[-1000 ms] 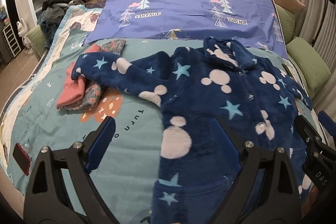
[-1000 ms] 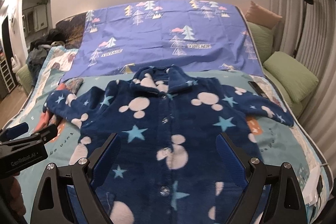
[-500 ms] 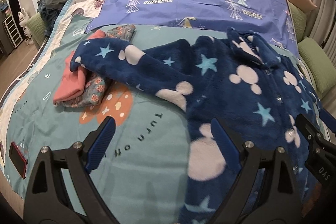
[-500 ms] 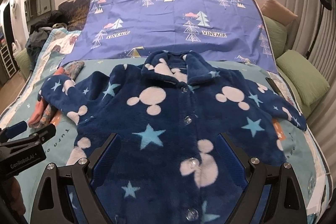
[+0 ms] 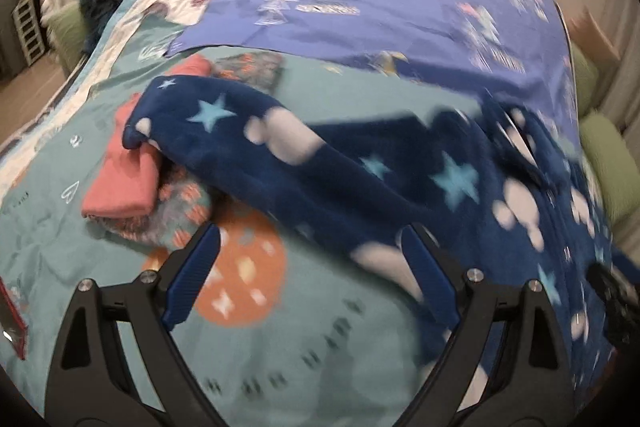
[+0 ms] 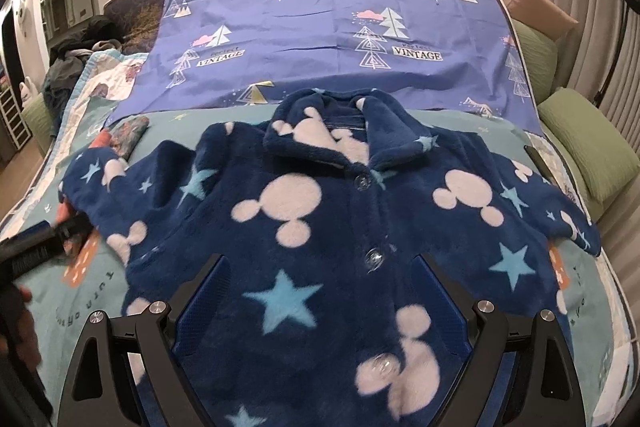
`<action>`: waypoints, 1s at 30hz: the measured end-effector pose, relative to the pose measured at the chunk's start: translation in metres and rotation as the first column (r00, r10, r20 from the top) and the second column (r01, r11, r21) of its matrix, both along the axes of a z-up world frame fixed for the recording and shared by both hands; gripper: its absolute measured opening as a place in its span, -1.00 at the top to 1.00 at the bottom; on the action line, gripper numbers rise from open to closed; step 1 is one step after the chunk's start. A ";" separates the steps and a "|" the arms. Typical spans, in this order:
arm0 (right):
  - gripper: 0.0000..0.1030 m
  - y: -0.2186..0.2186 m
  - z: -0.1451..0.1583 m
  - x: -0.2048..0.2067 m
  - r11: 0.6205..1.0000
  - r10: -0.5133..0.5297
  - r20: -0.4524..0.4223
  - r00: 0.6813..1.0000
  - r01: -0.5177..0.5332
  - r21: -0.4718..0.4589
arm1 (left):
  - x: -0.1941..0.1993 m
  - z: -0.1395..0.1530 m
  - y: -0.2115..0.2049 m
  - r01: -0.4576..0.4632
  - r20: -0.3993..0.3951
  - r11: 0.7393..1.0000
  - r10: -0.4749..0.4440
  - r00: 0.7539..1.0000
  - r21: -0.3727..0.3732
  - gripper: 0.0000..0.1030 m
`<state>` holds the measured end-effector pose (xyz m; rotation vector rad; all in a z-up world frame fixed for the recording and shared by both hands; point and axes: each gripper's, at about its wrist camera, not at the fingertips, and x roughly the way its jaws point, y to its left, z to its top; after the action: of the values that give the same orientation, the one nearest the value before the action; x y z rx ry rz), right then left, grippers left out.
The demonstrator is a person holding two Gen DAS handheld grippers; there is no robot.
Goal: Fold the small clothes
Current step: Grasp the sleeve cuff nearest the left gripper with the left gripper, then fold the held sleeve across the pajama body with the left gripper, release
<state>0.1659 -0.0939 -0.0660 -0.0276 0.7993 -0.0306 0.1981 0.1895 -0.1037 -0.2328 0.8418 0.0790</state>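
Observation:
A navy fleece jacket (image 6: 328,227) with white mouse heads and blue stars lies buttoned and face up on the bed. Its left sleeve (image 5: 248,139) stretches out over a small stack of folded clothes (image 5: 124,183). My left gripper (image 5: 310,267) is open and empty, hovering just before that sleeve; it also shows at the left edge of the right wrist view (image 6: 36,247). My right gripper (image 6: 322,295) is open and empty above the jacket's front, near the middle buttons.
The bed has a teal printed cover (image 5: 280,347) and a purple sheet (image 6: 320,27) at the far end. Green cushions (image 6: 588,143) line the right side. A dark phone-like object (image 6: 538,163) lies by the right sleeve. A pile of clothes (image 6: 76,55) sits far left.
Both grippers have moved forward over the bed. The left one swung left toward the outstretched sleeve and the folded stack; the right one came closer to the jacket's front.

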 end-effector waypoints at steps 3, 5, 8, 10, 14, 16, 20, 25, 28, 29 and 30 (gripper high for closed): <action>-0.81 -0.005 -0.003 0.004 1.000 -0.008 -0.008 1.000 0.008 0.006 | 0.021 -0.011 0.037 -0.077 -0.012 0.997 0.077 0.997 -0.027 -0.74; -0.81 -0.008 -0.006 0.007 1.000 -0.009 -0.017 1.000 0.009 0.010 | 0.033 -0.017 0.062 -0.133 -0.028 0.990 0.132 0.991 -0.046 -0.72; -0.81 -0.010 -0.009 0.009 1.000 -0.004 -0.020 1.000 0.004 0.009 | 0.049 -0.029 0.102 -0.226 -0.061 0.970 0.221 0.973 -0.088 -0.68; -0.81 -0.011 -0.012 0.011 1.000 -0.003 -0.022 1.000 0.003 0.009 | 0.059 -0.038 0.122 -0.255 -0.085 0.957 0.246 0.966 -0.134 -0.56; -0.81 -0.015 -0.018 0.015 1.000 -0.010 -0.035 0.999 0.011 0.016 | 0.080 -0.059 0.147 -0.301 -0.134 0.926 0.277 0.952 -0.226 -0.16; -0.81 -0.017 -0.019 0.016 1.000 -0.013 -0.037 0.999 0.014 0.017 | 0.087 -0.066 0.154 -0.325 -0.132 0.911 0.300 0.945 -0.255 -0.04; -0.81 -0.025 -0.019 0.016 0.999 -0.029 -0.035 0.999 0.030 0.020 | 0.085 -0.064 0.166 -0.368 -0.106 0.878 0.352 0.930 -0.308 0.77; -0.81 -0.038 -0.016 0.012 0.998 -0.053 -0.027 0.998 0.054 0.039 | 0.062 -0.010 0.147 -0.320 0.060 0.910 0.346 0.936 -0.262 0.80; -0.81 -0.046 -0.011 0.006 0.997 -0.061 -0.013 0.998 0.062 0.055 | 0.051 0.038 0.114 -0.247 0.176 0.949 0.282 0.943 -0.197 0.80; -0.81 -0.049 -0.010 0.005 0.996 -0.063 -0.009 0.998 0.063 0.059 | 0.049 0.051 0.106 -0.219 0.210 0.958 0.256 0.944 -0.183 0.80; -0.81 -0.053 -0.008 0.002 0.996 -0.067 -0.004 0.998 0.067 0.065 | 0.045 0.068 0.091 -0.184 0.253 0.971 0.219 0.942 -0.154 0.80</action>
<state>0.1679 -0.1466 -0.0741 0.0611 0.8026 -0.0676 0.2431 0.2803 -0.0358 -0.4418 0.5501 0.1813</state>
